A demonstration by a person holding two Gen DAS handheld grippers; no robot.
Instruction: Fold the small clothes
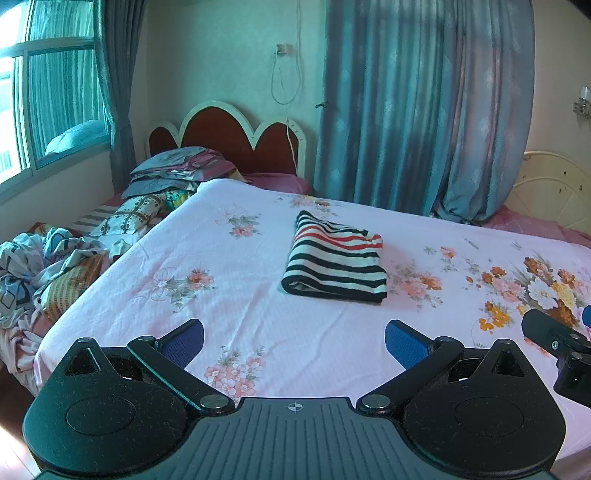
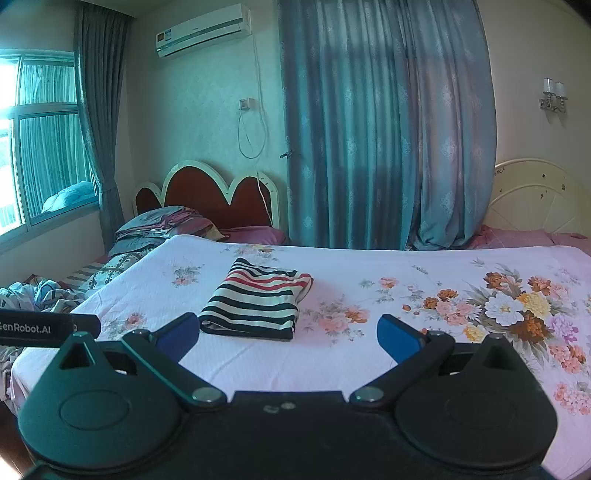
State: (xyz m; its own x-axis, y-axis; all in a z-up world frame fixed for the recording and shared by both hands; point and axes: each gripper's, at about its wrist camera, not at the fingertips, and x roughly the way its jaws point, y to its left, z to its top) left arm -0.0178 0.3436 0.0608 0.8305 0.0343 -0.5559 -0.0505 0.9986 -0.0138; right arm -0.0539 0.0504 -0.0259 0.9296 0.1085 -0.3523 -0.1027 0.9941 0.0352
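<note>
Blue pads, left wrist view: the left gripper [image 1: 294, 341] has its jaws spread wide with nothing between them, above the near part of the floral bedsheet [image 1: 236, 295].
Striped garment: a folded black, white and red striped top [image 1: 334, 260] lies flat on the sheet, ahead of the gripper and well apart from its fingertips.
Right edge: part of the right gripper [image 1: 561, 339] shows as a black body; its jaws cannot be told from here.
Left side: a heap of loose clothes [image 1: 48, 269] sits beside the bed, with stacked bedding [image 1: 177, 168] in front of a red scalloped headboard [image 1: 229, 134].
Backdrop: blue-grey curtains [image 1: 424, 110].

Right wrist view, jaws: the right gripper [image 2: 288, 338] is also wide apart and holds nothing.
Striped garment: the striped top [image 2: 256, 299] lies just beyond the left finger, not touching it.
Writing: "GenRobot.AI" is printed in white on the left gripper [image 2: 44, 328], which enters from the left.
Wall: an air conditioner [image 2: 203, 29] carries a sticker too small to read; a twin wall lamp [image 2: 553, 94] hangs at right.
</note>
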